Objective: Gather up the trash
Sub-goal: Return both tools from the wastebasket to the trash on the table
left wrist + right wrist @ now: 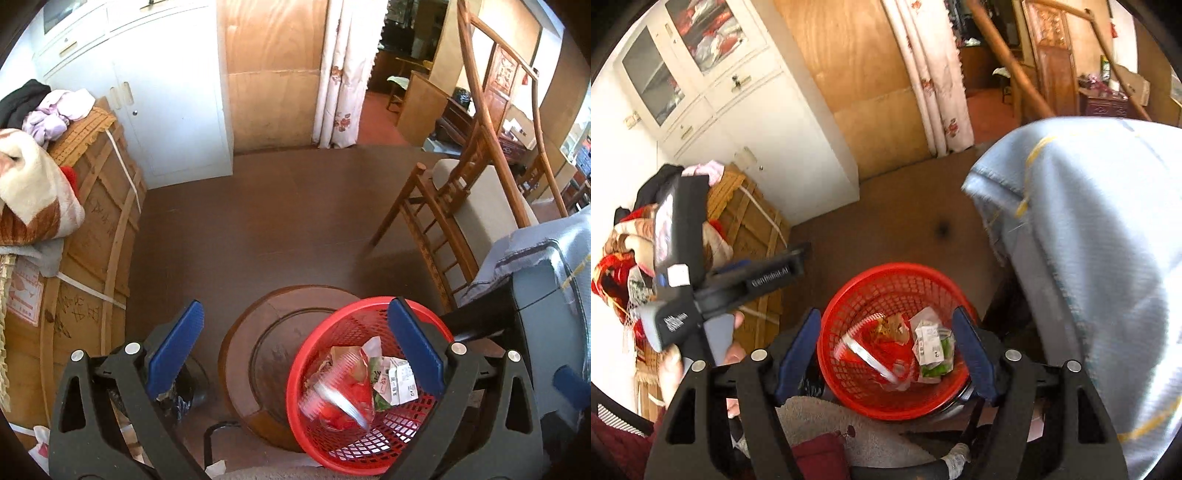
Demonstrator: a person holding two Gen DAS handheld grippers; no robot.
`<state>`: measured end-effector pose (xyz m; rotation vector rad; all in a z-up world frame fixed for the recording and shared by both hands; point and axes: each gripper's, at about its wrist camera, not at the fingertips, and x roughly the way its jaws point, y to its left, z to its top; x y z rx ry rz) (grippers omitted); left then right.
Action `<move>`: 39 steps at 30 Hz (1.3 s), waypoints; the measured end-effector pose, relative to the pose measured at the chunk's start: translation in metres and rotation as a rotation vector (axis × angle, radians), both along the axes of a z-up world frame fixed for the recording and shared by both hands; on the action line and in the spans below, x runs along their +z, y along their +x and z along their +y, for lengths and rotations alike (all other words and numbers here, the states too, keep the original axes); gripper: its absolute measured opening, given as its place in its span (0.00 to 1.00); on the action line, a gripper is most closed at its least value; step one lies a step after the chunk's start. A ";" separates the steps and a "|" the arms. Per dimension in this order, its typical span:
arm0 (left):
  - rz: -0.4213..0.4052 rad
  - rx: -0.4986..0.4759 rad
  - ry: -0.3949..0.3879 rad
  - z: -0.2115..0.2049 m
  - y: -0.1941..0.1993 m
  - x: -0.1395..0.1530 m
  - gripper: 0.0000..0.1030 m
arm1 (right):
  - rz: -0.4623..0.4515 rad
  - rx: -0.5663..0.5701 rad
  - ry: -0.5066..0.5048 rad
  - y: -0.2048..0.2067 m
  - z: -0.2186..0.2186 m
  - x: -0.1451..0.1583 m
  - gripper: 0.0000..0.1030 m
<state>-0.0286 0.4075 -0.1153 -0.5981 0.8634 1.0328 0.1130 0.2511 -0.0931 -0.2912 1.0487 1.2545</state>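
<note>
Brown floor [258,206] underfoot. Left gripper [295,347]: jaws wide apart, empty, just above the red basket [314,347]. Right gripper [886,350]: jaws apart, empty, over the basket. Inside the basket: clear plastic cup [871,350], paper scrap [929,343], wrappers. Basket stands on a round wooden stool [255,332].

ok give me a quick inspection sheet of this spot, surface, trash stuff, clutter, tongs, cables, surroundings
surface: brown floor, round wooden stool under the basket
job's things: red basket holds a clear plastic cup, a wrapper and a small carton
clutter: clothes and a blanket piled on a wooden crate
tongs: left tongs open, empty; right tongs open over the basket, empty
cables: black cable on the floor by the stool
surroundings: white cabinet, flowered curtain, wooden chair
</note>
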 end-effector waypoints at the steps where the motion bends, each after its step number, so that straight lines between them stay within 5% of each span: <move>1: -0.003 -0.007 0.003 -0.002 0.001 0.002 0.93 | -0.007 -0.009 0.009 0.001 -0.005 0.003 0.72; 10: -0.062 -0.107 0.064 -0.035 0.010 0.031 0.93 | -0.081 -0.100 0.102 0.000 -0.048 0.048 0.80; 17: -0.119 -0.225 0.182 -0.083 0.017 0.067 0.93 | -0.140 -0.201 0.176 -0.006 -0.100 0.077 0.87; 39: -0.240 -0.628 0.452 -0.258 0.026 0.131 0.93 | -0.363 -0.624 0.363 -0.042 -0.345 0.145 0.95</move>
